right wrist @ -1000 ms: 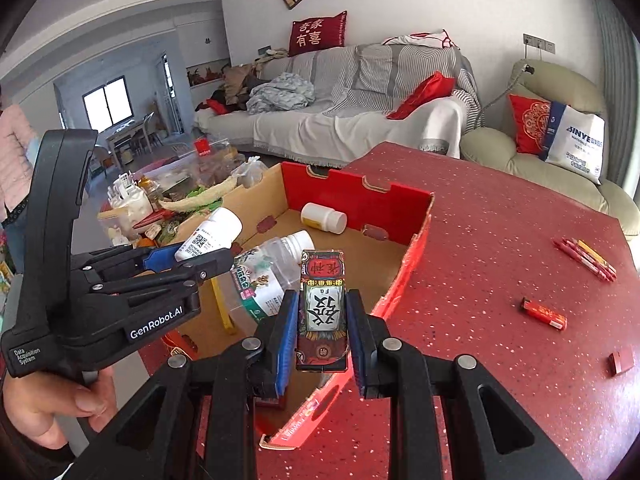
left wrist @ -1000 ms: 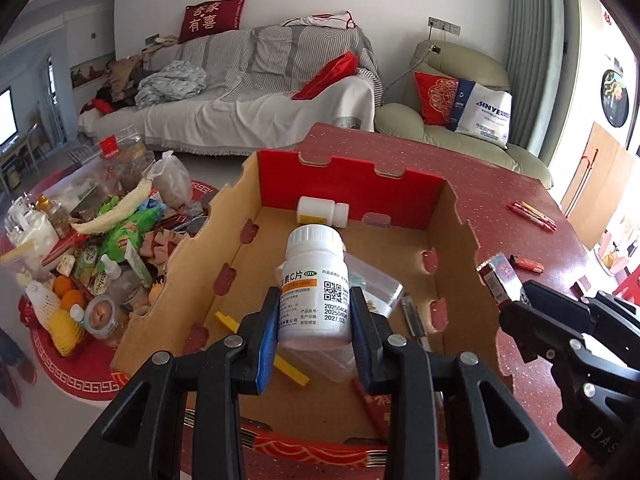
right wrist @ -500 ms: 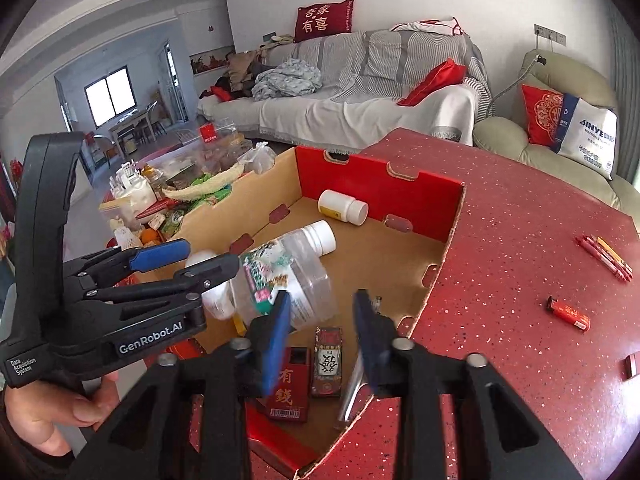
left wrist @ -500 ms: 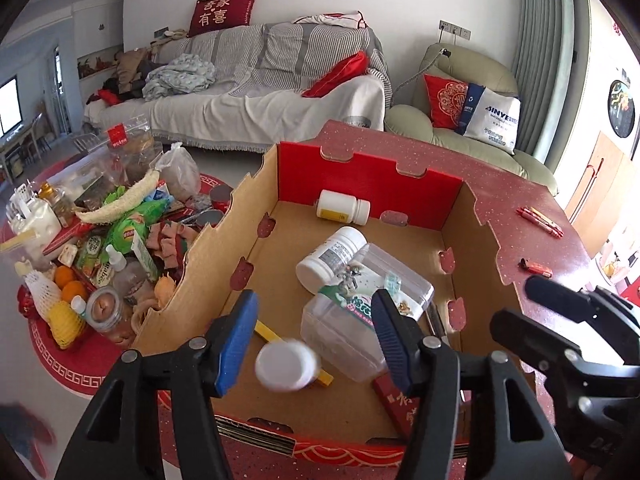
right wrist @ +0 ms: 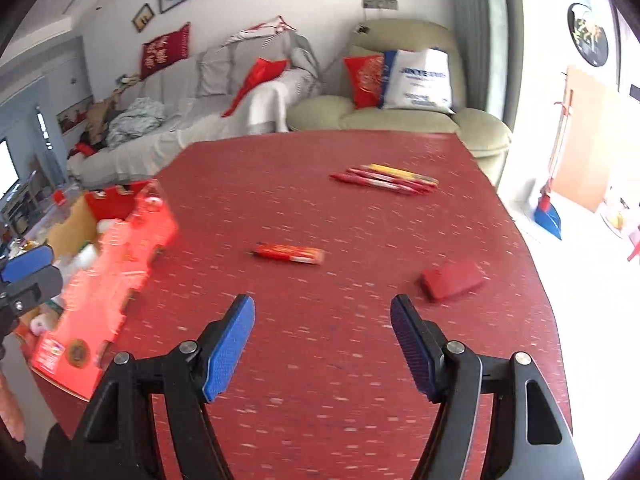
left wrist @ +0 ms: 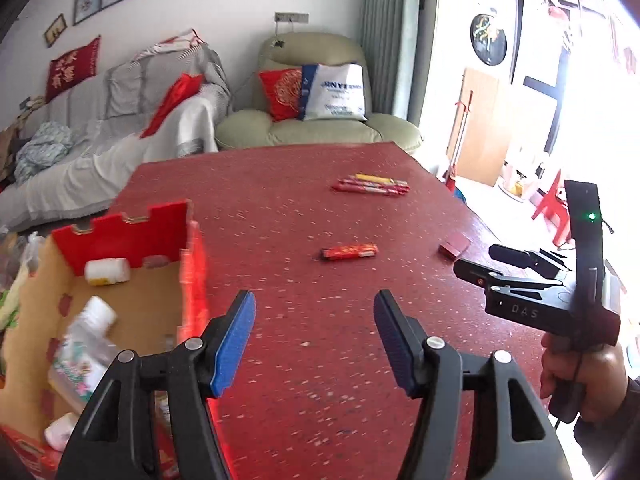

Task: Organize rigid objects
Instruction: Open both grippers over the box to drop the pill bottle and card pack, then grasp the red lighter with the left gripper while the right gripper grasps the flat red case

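Observation:
My left gripper (left wrist: 314,336) is open and empty over the red table (left wrist: 280,208), just right of the cardboard box (left wrist: 192,264). The box holds white pill bottles (left wrist: 106,272) and a clear plastic container (left wrist: 80,356). My right gripper (right wrist: 322,344) is open and empty above the table. Ahead lie a red lighter (right wrist: 290,254), also in the left wrist view (left wrist: 350,251), a small red box (right wrist: 452,279), and a bunch of red and yellow pens (right wrist: 386,178). The box (right wrist: 108,276) sits at the left in the right wrist view. The right gripper's body (left wrist: 552,292) shows at right in the left wrist view.
A covered sofa (left wrist: 100,128) and a green armchair (left wrist: 320,120) with cushions stand beyond the table's far edge. The table's right edge (right wrist: 532,248) drops to a bright floor. The left gripper's tip (right wrist: 28,268) shows at the left edge of the right wrist view.
Both grippers let go of their items into the box, the white bottle and the red pack. Both then swung right, away from the box, toward the items on the open table.

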A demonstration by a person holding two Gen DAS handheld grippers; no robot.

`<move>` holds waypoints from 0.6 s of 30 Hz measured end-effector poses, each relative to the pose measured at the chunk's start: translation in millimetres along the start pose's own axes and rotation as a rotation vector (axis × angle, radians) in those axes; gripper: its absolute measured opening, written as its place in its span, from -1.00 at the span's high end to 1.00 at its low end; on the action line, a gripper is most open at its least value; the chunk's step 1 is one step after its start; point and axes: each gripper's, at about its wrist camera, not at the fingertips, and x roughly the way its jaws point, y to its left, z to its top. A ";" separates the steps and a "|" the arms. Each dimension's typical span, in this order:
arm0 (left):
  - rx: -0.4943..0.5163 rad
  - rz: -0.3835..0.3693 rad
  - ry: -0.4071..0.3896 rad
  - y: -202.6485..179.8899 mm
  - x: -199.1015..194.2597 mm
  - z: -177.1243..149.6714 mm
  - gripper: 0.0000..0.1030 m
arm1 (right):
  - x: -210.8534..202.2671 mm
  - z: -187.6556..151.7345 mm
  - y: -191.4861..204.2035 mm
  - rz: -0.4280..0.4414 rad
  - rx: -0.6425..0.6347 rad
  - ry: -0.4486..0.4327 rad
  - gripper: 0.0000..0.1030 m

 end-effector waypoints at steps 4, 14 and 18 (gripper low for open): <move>-0.057 0.007 0.131 -19.3 76.6 13.6 -0.27 | 22.0 -0.3 -57.3 -0.028 0.062 0.053 -0.40; -0.157 0.064 0.210 -35.3 170.8 37.1 -0.43 | 68.4 13.3 -85.4 0.023 -0.064 0.085 -0.71; -0.134 0.134 0.211 -43.4 183.9 40.2 -0.52 | 81.6 16.8 -85.1 0.041 -0.102 0.096 -0.71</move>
